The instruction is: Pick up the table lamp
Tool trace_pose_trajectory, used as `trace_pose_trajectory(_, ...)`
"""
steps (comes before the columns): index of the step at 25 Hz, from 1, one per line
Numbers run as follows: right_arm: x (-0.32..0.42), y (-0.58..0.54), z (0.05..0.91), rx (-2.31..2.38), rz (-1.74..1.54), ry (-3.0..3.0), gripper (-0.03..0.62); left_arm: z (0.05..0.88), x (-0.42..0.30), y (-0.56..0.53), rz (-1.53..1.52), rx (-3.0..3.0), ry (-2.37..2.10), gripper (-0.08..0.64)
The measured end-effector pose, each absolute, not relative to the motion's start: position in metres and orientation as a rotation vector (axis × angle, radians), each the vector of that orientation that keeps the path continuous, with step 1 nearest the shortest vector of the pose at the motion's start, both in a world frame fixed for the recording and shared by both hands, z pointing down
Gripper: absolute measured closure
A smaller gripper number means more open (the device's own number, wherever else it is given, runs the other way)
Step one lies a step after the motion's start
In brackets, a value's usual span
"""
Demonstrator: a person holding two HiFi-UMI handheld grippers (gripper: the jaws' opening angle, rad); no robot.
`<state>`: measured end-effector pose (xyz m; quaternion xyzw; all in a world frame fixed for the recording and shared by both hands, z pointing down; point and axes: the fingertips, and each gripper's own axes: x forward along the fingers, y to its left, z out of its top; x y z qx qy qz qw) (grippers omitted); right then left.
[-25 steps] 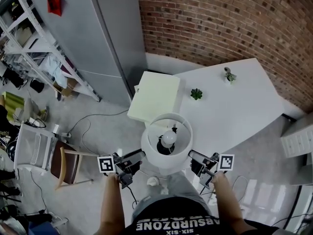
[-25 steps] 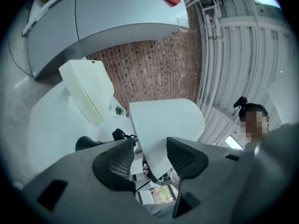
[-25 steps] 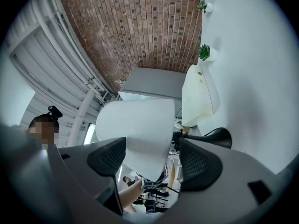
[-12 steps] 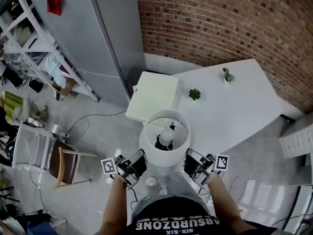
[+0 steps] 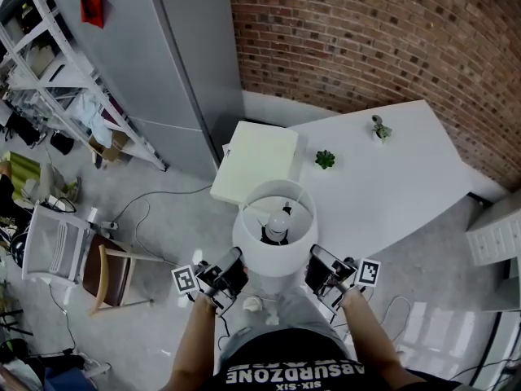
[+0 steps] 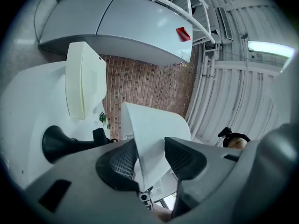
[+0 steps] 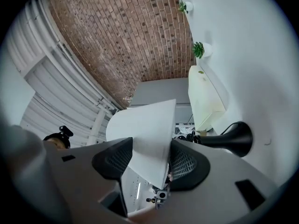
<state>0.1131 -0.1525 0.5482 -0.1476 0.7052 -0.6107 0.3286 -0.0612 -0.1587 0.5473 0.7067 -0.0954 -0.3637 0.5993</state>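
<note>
The table lamp has a white drum shade [image 5: 273, 255], a bare bulb [image 5: 281, 217] and a black base [image 6: 58, 143] [image 7: 236, 139]. It stands at the near edge of the white table [image 5: 391, 177]. My left gripper [image 5: 231, 265] is at the shade's lower left rim and my right gripper [image 5: 318, 261] at its lower right rim. In the left gripper view the shade's wall [image 6: 154, 139] runs between the closing jaws of the left gripper [image 6: 149, 161]. In the right gripper view the shade [image 7: 147, 134] likewise sits between the closing jaws of the right gripper [image 7: 150, 160]. Neither pair clamps it.
A cream box [image 5: 256, 161] lies on the table behind the lamp. Two small potted plants [image 5: 326, 158] [image 5: 380, 126] stand farther back. A grey cabinet [image 5: 155, 63] and a brick wall [image 5: 366, 31] are behind, a chair [image 5: 114, 275] and shelving [image 5: 57, 80] to the left.
Both grippers have moved in from beside the shade onto its lower rim, and their jaws have narrowed around its wall. The lamp stands where it did.
</note>
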Motion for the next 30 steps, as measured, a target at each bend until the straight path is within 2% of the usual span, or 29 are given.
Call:
trace_pose_trajectory(8, 0.11, -0.155, 0.541, -0.36, -1.566, 1.847, 0.418, 0.543, -0.068, -0.162, -0.912, 1.626, -0.234, 0.399)
trace_pose_trajectory(30, 0.113, -0.156, 0.525, -0.354, -1.53, 1.843, 0.466, 0.528, -0.065, -0.157, -0.906, 1.687, -0.238, 0.431)
